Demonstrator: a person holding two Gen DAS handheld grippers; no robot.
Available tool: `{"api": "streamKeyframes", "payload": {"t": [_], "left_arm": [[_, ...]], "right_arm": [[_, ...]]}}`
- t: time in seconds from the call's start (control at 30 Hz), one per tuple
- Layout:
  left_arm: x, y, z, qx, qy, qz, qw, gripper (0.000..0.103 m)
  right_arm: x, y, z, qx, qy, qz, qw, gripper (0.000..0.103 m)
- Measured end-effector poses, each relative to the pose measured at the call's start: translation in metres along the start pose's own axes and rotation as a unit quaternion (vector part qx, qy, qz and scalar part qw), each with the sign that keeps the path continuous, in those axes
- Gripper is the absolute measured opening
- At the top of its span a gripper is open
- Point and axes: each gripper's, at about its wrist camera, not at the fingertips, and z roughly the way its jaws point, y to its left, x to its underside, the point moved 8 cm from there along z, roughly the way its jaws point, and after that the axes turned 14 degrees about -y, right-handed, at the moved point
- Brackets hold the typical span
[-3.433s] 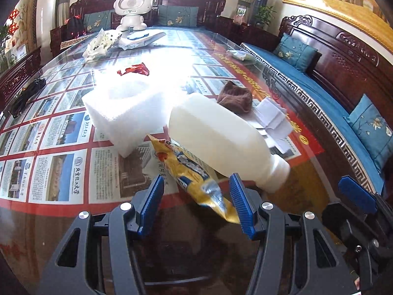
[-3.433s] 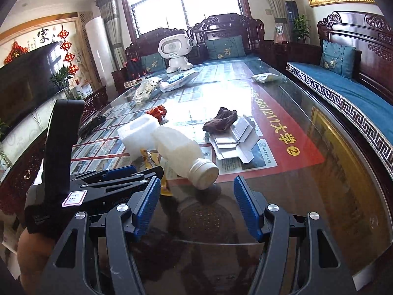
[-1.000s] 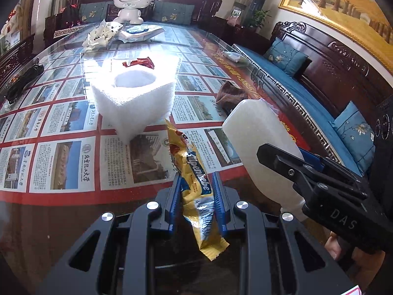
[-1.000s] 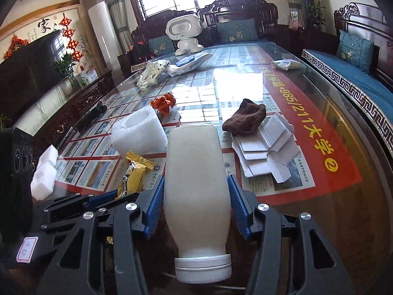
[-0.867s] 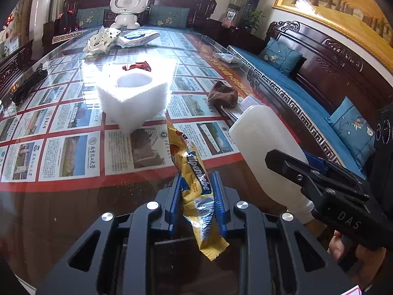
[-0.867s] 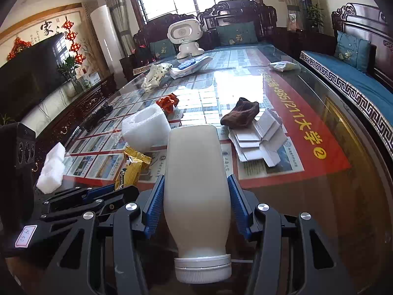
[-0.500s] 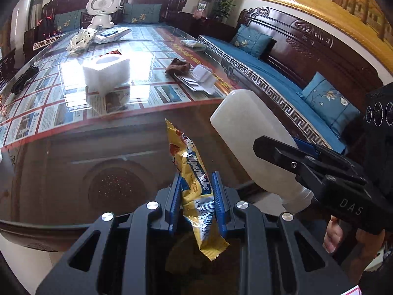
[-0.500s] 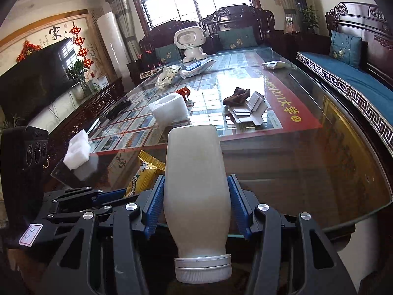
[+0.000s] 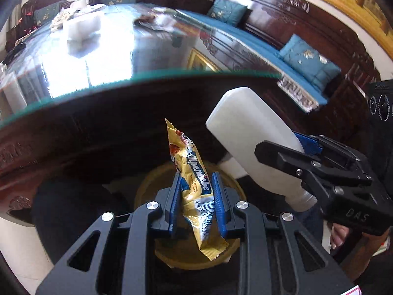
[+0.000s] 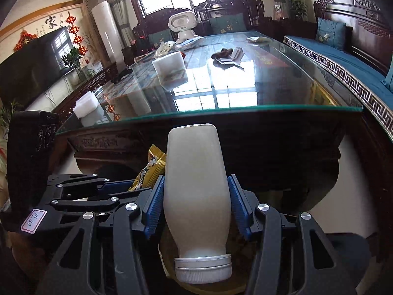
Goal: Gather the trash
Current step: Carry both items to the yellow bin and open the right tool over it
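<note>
My left gripper (image 9: pixel 195 198) is shut on a yellow snack wrapper (image 9: pixel 190 172), which sticks up between the blue pads and hangs below them. My right gripper (image 10: pixel 195 202) is shut on a white plastic bottle (image 10: pixel 196 184), its cap end pointing back toward the camera. Both grippers hang in front of the table's near end, below its glass top (image 10: pixel 221 91). A round yellowish-brown bin (image 9: pixel 169 250) shows right under the left gripper. In the left wrist view the bottle (image 9: pixel 248 135) and the right gripper (image 9: pixel 309 154) are at the right. The wrapper (image 10: pixel 152 169) peeks out left of the bottle.
On the glass top stand a white foam block (image 10: pixel 169 65), a brown cloth with folded paper (image 10: pixel 227 55), a white toy robot (image 10: pixel 183 24) and another foam piece (image 10: pixel 86 104). A blue-cushioned wooden sofa (image 10: pixel 343 56) runs along the right. The table's dark carved front (image 10: pixel 270 135) rises just ahead.
Both grippers have pulled back off the table and sunk below its glass edge, carrying the wrapper and the bottle. The bin has come into view under them. Neither grip has changed.
</note>
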Motion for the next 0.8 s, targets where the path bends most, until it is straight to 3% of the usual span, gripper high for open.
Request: {"api": "streamKeyframes", "payload": {"t": [0.2, 0.43, 0.53, 0.8], "left_arm": [[0.048, -0.008, 0.015, 0.004, 0.044, 0.003, 0.9990, 0.026], [0.075, -0.003, 0.033, 0.001, 0.083, 0.006, 0.9965, 0.025], [0.077, -0.002, 0.041, 0.000, 0.091, 0.007, 0.9958, 0.026], [0.087, -0.007, 0.059, 0.013, 0.119, 0.004, 0.9929, 0.026]], "right_arm": [[0.054, -0.007, 0.003, 0.028, 0.046, 0.006, 0.999, 0.050], [0.095, -0.018, 0.020, 0.043, 0.103, 0.003, 0.994, 0.051], [0.102, -0.026, 0.025, 0.058, 0.109, 0.010, 0.992, 0.056], [0.103, -0.044, 0.025, 0.066, 0.104, 0.039, 0.992, 0.056]]}}
